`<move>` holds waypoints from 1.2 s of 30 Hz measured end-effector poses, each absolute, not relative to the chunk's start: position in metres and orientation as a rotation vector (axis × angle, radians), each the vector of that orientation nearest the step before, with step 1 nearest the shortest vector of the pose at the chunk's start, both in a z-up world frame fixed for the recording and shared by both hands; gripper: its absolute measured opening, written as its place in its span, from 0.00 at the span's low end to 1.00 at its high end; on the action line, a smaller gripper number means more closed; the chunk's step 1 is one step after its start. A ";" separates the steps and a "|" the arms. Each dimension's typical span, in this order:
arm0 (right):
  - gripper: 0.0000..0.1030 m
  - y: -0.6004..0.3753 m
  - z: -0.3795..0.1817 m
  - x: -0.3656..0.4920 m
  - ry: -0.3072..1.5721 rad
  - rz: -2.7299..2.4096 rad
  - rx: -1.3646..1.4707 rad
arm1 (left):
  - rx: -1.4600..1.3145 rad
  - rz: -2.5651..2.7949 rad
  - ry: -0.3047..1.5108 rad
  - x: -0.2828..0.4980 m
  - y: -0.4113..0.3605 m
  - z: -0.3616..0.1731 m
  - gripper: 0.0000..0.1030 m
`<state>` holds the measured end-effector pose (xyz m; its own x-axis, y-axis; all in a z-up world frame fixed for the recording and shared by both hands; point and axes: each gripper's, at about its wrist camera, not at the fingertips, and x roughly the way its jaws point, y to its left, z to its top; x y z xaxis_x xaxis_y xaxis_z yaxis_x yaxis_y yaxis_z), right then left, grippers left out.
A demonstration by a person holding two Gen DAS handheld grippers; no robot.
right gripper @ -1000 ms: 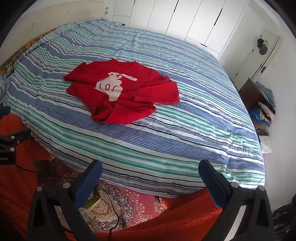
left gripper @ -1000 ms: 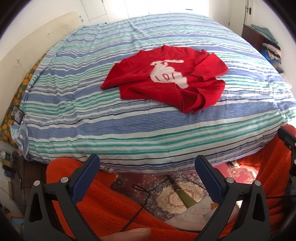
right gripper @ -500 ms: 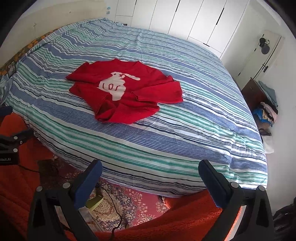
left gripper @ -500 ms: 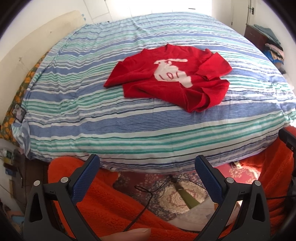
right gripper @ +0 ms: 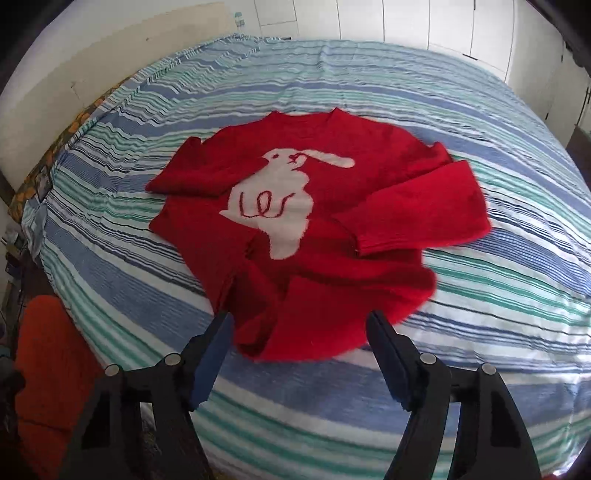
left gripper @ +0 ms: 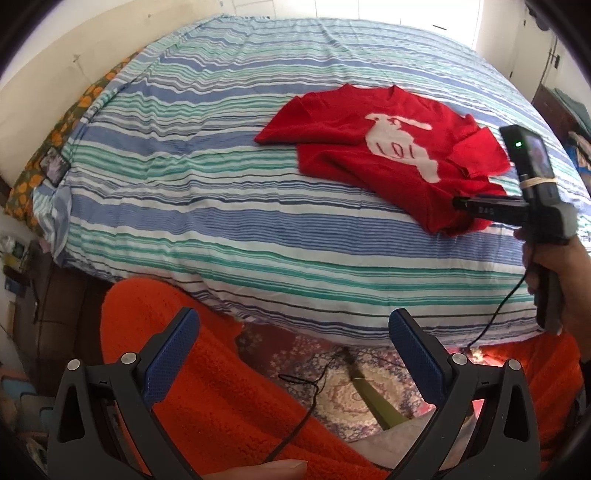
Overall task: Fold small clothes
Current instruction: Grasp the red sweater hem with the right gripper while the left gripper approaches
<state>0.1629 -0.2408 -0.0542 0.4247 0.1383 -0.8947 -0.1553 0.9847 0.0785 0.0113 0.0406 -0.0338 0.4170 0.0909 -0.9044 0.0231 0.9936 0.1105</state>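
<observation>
A red sweater with a white rabbit figure lies rumpled on the striped bedcover, one sleeve folded across its front. My right gripper hovers just over the sweater's near hem; its jaws are closing, the hem lies between them, and the pads do not press on it. A hand holds that tool at the sweater's near right corner. My left gripper is open and empty, back at the bed's near edge, well short of the sweater.
An orange fleece blanket and a patterned rug with a cable lie below the bed's edge. White wardrobe doors stand behind the bed. A dark dresser with clothes is at the far right.
The right gripper swept forward and down to the sweater's near hem, and its jaws narrowed. The left view shifted left a little; the right tool and hand now show in it.
</observation>
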 end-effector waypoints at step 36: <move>0.07 -0.336 -0.098 0.058 1.107 0.181 0.424 | 0.416 -0.544 1.461 0.183 -0.040 -0.152 0.89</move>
<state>0.0584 -0.3364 -0.0981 0.4430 0.3483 -0.8261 0.0671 0.9060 0.4179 0.1831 -0.0400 -0.1522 0.0271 -0.0935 -0.9953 0.5804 0.8121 -0.0605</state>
